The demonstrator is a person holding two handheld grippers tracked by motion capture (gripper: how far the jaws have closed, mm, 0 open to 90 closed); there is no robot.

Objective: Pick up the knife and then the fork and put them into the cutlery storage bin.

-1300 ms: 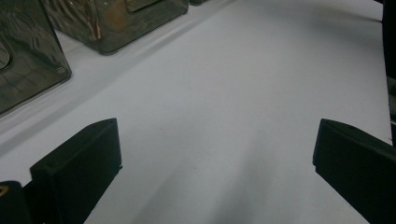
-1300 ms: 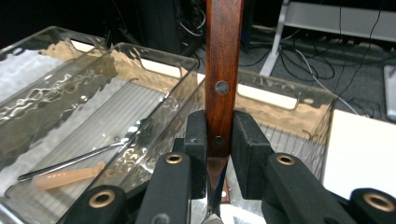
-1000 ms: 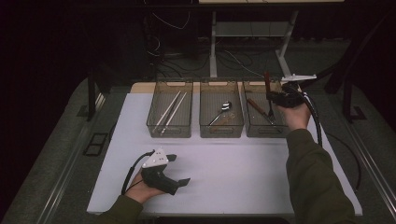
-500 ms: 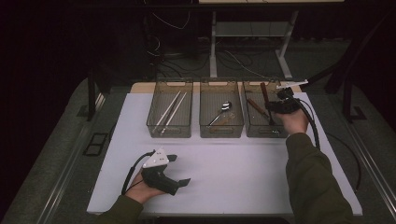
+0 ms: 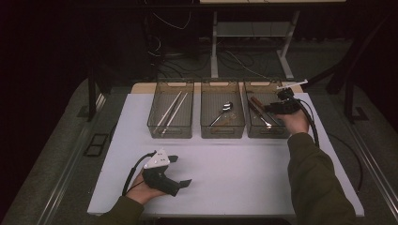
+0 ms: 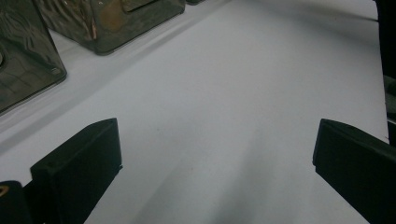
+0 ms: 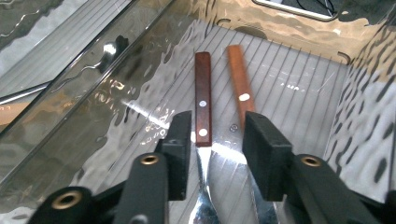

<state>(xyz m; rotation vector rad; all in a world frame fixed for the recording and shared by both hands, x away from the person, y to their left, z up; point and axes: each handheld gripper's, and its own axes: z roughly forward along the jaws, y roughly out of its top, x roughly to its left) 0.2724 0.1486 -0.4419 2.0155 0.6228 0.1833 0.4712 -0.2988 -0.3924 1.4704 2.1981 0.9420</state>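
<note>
Where it gripped a knife [image 7: 202,100] earlier, right tongs [image 7: 214,140] have apparently just parted over it.

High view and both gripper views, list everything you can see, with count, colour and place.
Table mat: one, white, under everything.
Bins: three, clear smoky plastic, side by side at the mat's far edge.
Chopsticks: two or so, pale, in the left bin.
Spoon: one, silver, in the middle bin.
Wood-handled cutlery: two pieces, dark brown and lighter brown handles with metal ends, lying in the right bin.
Left tongs: black with a grey plate, wide open, nothing between them, low over the near mat.
Right tongs: black, parted, just been opening, inside the right bin over the dark-handled piece.
</note>
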